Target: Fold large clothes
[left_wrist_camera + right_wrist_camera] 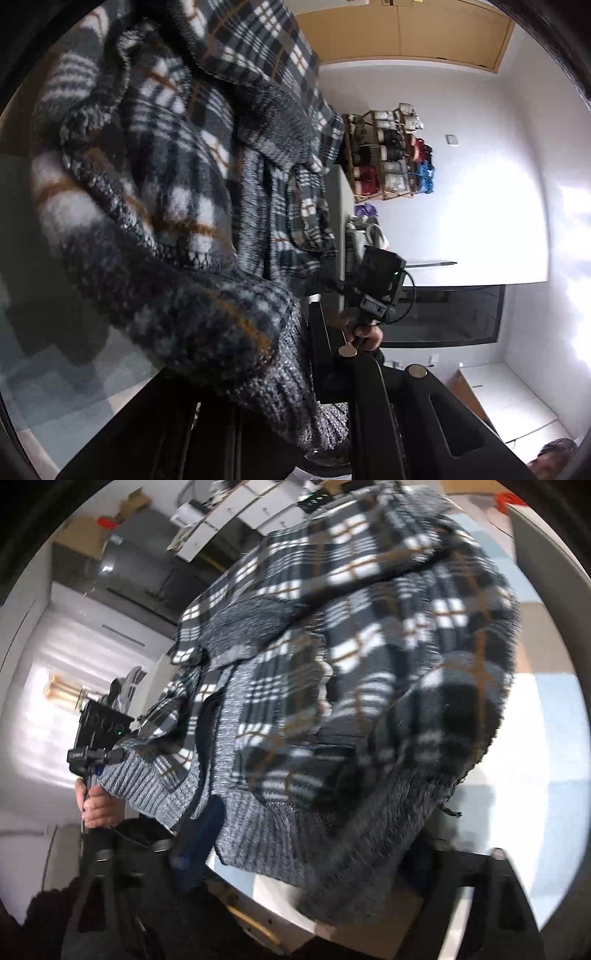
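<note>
plaid jacket [177, 177] with grey ribbed knit hem and cuffs is bunched and lifted, filling most of both wrist views; lower part drapes over the worktop [236, 867], pale floor tiles visible behind it. left hand-held gripper [332, 424]: jaws pinched nearly closed on the ribbed hem of the jacket, knit edge hanging down between the black fingers [369, 387]. in the right wrist view the same left hand-held gripper shows at the left edge, a hand [96, 808] wrapped round its handle, ribbed hem bunched just beside it. right hand-held gripper [424, 897]: jaws partly apart, ribbed hem hanging down into the gap between the fingers; frame is motion-blurred there, so cannot tell whether the pads press on the fabric. in the left wrist view the right hand-held gripper shows past the jacket's edge, a hand [365, 334] on its grip, green led lit on its body. background: wooden rack [384, 158] stacked with folded clothes against a white wall, well apart from the jacket.
</note>
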`<state>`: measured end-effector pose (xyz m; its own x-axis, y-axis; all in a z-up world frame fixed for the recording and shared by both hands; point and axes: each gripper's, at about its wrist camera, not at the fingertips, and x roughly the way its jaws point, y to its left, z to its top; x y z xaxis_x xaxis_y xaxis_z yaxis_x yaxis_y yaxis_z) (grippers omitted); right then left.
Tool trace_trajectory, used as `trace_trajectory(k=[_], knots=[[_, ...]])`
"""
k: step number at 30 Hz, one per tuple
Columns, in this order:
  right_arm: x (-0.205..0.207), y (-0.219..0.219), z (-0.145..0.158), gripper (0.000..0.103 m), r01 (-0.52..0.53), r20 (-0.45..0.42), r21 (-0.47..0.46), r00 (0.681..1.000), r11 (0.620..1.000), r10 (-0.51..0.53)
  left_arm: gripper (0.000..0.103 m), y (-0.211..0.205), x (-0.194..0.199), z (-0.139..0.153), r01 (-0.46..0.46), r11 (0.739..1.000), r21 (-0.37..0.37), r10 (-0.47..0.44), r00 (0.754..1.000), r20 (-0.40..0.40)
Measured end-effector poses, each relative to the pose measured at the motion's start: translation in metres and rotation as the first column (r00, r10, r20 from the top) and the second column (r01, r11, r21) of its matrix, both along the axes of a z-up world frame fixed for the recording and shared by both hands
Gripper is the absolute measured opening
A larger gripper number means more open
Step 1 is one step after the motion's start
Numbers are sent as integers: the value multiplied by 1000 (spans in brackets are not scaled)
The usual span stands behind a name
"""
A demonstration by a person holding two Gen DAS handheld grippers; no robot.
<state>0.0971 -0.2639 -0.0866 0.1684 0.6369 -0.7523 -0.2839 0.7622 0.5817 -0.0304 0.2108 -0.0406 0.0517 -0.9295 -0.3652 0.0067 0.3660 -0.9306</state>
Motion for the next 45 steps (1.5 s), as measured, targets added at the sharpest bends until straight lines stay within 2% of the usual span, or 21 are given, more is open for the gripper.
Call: trace_trajectory(k=[1, 2, 3, 4, 6, 8, 10, 12, 14, 15, 16, 17, 18, 25, 31, 35, 39, 42, 44, 45], knots=[[4, -3, -3, 54, 39, -9, 6, 999, 999, -39, 7, 1, -1, 0, -5, 1000, 17, 5, 1000, 3], [6, -12, -5, 34, 79, -23, 21, 997, 997, -79, 7, 4, -3, 0, -13, 999, 35, 13, 1000, 3], [9, -23, -7, 24, 125, -44, 46, 991, 991, -123, 8, 8, -4, -2, -21, 999, 46, 21, 1000, -2], [10, -31, -11, 24, 163, -63, 80, 985, 983, -159, 11, 10, -5, -4, -26, 998, 57, 26, 1000, -7], [6, -34, -11, 20, 181, -37, 81, 983, 980, -178, 17, 16, -7, -7, -31, 995, 90, 33, 999, -19], [-3, -34, -8, 18, 202, 3, 81, 979, 976, -203, 30, 20, -10, -11, -32, 991, 130, 37, 999, -38], [-11, -46, -3, 16, 246, 6, 113, 969, 963, -249, 49, 22, -14, -15, -38, 985, 166, 48, 997, -55], [-18, -57, 4, 15, 289, 27, 143, 955, 947, -296, 49, 24, -20, -21, -50, 980, 191, 65, 995, -71], [-25, -63, 9, 15, 314, 50, 169, 944, 934, -327, 48, 25, -27, -28, -55, 978, 200, 74, 993, -90], [-28, -67, 9, 14, 323, 51, 191, 940, 927, -338, 39, 27, -33, -30, -75, 976, 203, 95, 991, -89], [-33, -70, 11, 14, 337, 53, 215, 933, 917, -355, 16, 28, -35, -30, -79, 974, 211, 99, 991, -85], [-36, -70, 11, 14, 343, 51, 235, 930, 910, -363, 4, 28, -38, -32, -68, 971, 228, 90, 992, -83], [-37, -70, 10, 14, 342, 50, 242, 930, 908, -364, 2, 29, -41, -32, -78, 971, 227, 99, 992, -81], [-59, -63, 12, 13, 314, 64, 229, 940, 921, -336, 2, 35, -55, -36, -129, 966, 223, 153, 984, -89], [-97, -72, 35, 13, 307, 55, 219, 944, 926, -326, 2, 36, -91, -22, -107, 979, 175, 122, 989, -80], [-127, -81, 43, 13, 331, -2, 196, 941, 923, -338, 2, 42, -105, -13, -109, 988, 114, 120, 988, -95], [-125, -78, 64, 13, 309, -7, 207, 949, 928, -315, 2, 34, -77, 5, -110, 991, 71, 116, 989, -89], [-97, -77, 90, 13, 301, 3, 225, 951, 926, -310, 2, 19, -23, 28, -104, 994, 39, 106, 991, -80], [-60, -79, 108, 13, 325, -7, 241, 943, 915, -333, 2, 16, 13, 40, -123, 991, 47, 127, 989, -71], [-46, -80, 114, 13, 330, -19, 244, 942, 912, -336, 2, 14, 43, 49, -131, 990, 49, 134, 989, -58]])
